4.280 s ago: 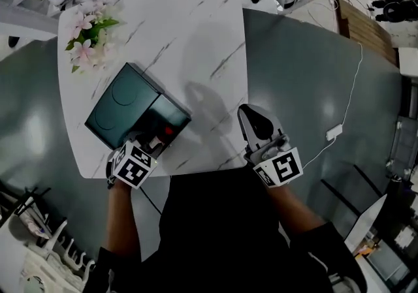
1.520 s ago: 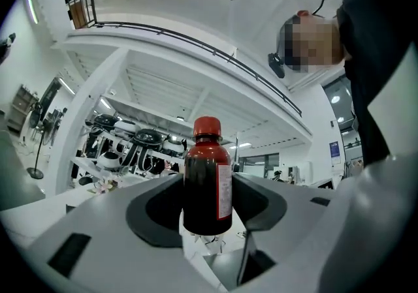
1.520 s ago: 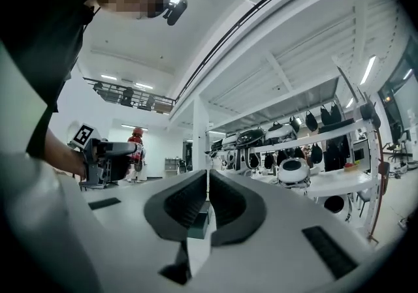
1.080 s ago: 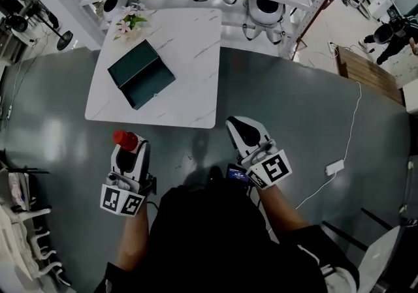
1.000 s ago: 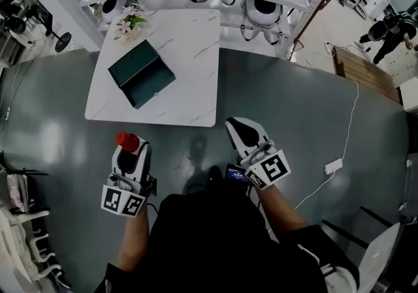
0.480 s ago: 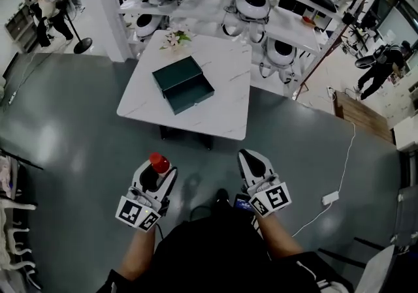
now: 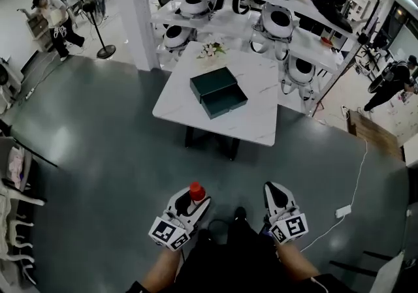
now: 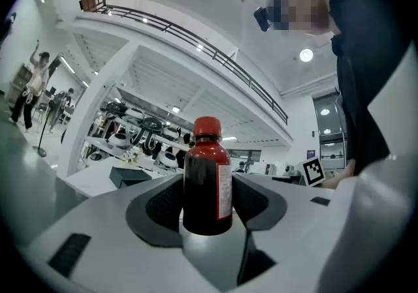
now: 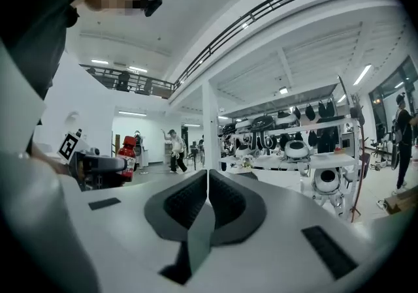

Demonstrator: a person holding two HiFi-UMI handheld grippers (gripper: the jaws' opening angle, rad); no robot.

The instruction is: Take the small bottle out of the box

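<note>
Left gripper point(image 7: 194, 201) is clamped on the small bottle point(image 8: 206, 184): dark body, red cap, white label, upright btwn the two black pads, cap poking above the jaws. Right gripper point(image 9: 206, 201) is closed w/ nothing in it, pads meeting edge to edge. Both grippers are held over the grey floor point(image 7: 98, 141), well clear of the table point(image 7: 261, 125) on its near side: left one roughly in line w/ the table's centre, right one nearer its right edge. The bottle is thus off the table and out of the box point(image 7: 219, 92). Box: dark green, sits mid-table, two parts side by side and touching, the nearer part showing an open hollow. Flowers point(image 7: 212, 48) lie at the table's far edge, just beyond the box. Behind the table stand shelves point(image 7: 307, 44) w/ white rounded robot heads. Right of the table, a white cable point(image 7: 356, 181) runs over the floor to a small white block. Far left of the table, ppl stand nr a pole on a round base.
</note>
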